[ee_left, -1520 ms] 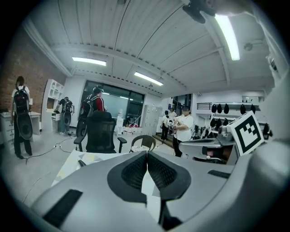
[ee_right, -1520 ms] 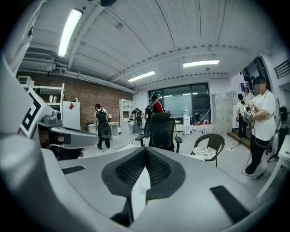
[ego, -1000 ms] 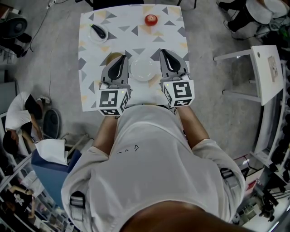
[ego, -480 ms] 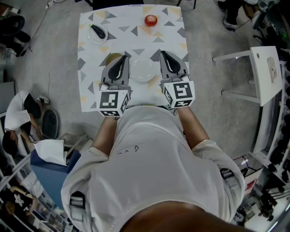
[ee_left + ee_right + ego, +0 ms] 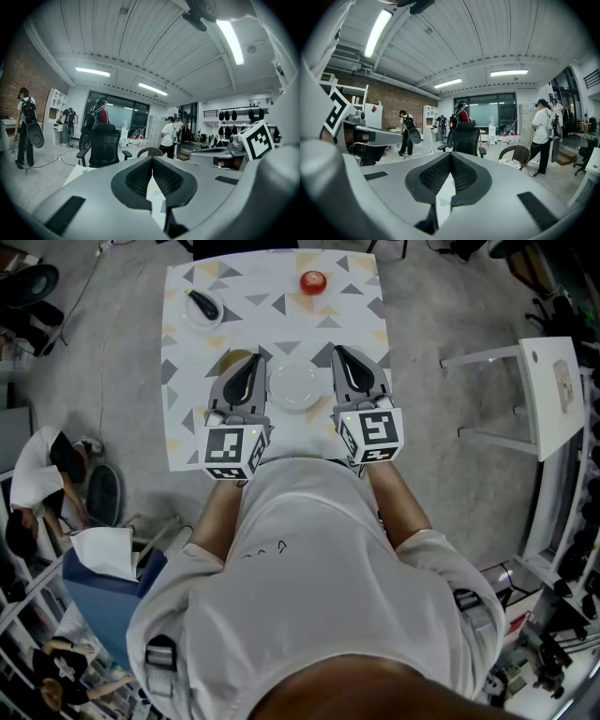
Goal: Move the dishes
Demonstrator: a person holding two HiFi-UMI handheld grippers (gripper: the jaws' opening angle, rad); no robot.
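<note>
Seen from the head, a white empty plate point(image 5: 295, 383) lies near the front middle of the patterned table point(image 5: 361, 310). My left gripper point(image 5: 255, 359) rests just left of it and my right gripper point(image 5: 337, 351) just right of it. Both are shut and hold nothing. A small plate with a dark long thing point(image 5: 203, 307) sits at the far left, and a red round fruit point(image 5: 312, 281) at the far middle. A yellowish dish point(image 5: 232, 360) is partly hidden under the left gripper. The left gripper view shows closed jaw tips point(image 5: 151, 160), as does the right gripper view point(image 5: 450, 156).
A white side table point(image 5: 551, 390) stands to the right of the table. People sit or crouch on the floor at the left point(image 5: 42, 479). Beyond the table stand a black office chair point(image 5: 104, 145) and a wicker chair point(image 5: 514, 154), with people further back.
Both grippers and the dishes stay where they were. Only people at the edges of the head view have shifted.
</note>
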